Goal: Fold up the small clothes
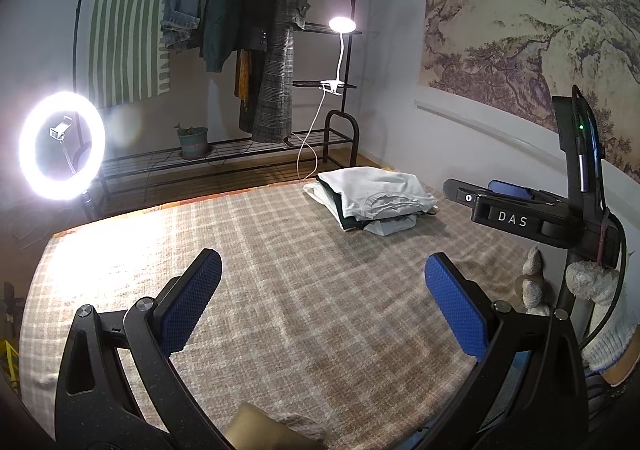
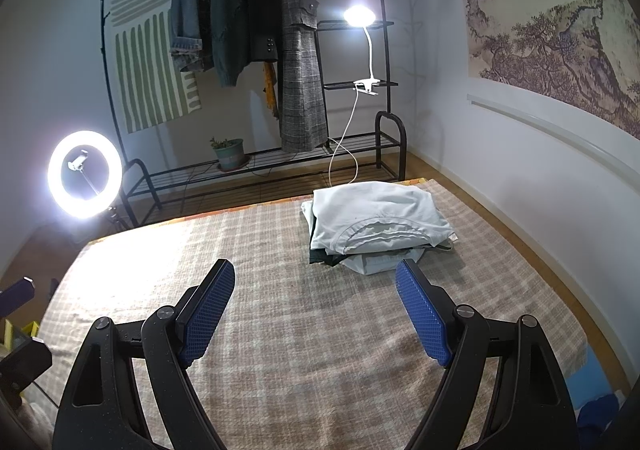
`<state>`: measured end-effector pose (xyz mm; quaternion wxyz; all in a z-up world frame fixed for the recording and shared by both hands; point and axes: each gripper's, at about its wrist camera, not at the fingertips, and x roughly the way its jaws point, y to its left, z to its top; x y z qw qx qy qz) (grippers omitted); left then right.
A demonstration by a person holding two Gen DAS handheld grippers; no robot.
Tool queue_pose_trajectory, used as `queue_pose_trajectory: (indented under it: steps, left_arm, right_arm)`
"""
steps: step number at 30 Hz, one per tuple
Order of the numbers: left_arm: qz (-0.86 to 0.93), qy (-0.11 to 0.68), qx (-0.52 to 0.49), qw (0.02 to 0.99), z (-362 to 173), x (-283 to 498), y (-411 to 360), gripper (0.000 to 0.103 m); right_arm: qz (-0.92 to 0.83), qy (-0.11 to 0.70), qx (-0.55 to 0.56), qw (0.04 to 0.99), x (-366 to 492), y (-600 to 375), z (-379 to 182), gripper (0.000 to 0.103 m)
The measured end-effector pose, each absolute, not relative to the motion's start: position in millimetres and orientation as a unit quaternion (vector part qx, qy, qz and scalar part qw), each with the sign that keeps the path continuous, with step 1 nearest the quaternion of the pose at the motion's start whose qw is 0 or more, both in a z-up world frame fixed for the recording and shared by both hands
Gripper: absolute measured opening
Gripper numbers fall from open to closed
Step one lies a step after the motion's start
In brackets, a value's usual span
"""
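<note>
**Both grippers spread over the plaid blanket, folded stack at the far side**

Plaid beige-and-tan woven blanket (image 1: 280, 250) fills the left wrist view, brightly lit at its left part by a glowing white ring light on a stand (image 1: 62, 146). Over it the left gripper (image 1: 322, 304) hangs with its blue textured pads spread wide and nothing between them. At the blanket's far right edge lies a stack of folded small clothes (image 1: 374, 202), a pale grey-white garment on top, darker and white layers under it. Just right of the stack the right gripper's black body marked "DAS" (image 1: 516, 216) reaches in, held by a hand in a white knitted glove (image 1: 596, 298); its blue pad shows near the stack, apart from it. Behind stand a black metal clothes rack with hanging coats and jackets (image 1: 256, 30), a white clip-on lamp switched on (image 1: 342, 26) and a small green potted plant (image 1: 193, 140) on the rack's low shelf. A landscape wall hanging in ink-painting style (image 1: 520, 22) covers the right wall.

From the right wrist, the same blanket (image 2: 312, 330) lies under the right gripper (image 2: 316, 314), jaws released wide, empty. The folded stack (image 2: 376, 222) sits ahead and slightly right, its near edge just beyond the right pad's tip. The ring light (image 2: 85, 174), rack (image 2: 256, 30), lamp (image 2: 359, 16) and plant (image 2: 229, 152) line the back wall.
</note>
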<state>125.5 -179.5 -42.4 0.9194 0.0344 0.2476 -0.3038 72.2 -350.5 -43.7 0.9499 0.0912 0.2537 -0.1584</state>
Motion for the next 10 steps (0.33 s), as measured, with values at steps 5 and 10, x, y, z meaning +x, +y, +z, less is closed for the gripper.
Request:
queue_pose_trajectory:
  steps: [5, 10]
  left_arm:
    - [-0.3, 0.247, 0.038, 0.921, -42.6, 128.1, -177.9, 0.103]
    - [-0.3, 0.243, 0.04, 0.921, -43.6, 131.6, -174.3, 0.103]
  right_arm:
    - [-0.157, 0.255, 0.091, 0.95, 72.2, -350.9, -44.2, 0.083]
    - [-0.156, 0.256, 0.092, 0.95, 72.2, -351.1, -44.3, 0.083]
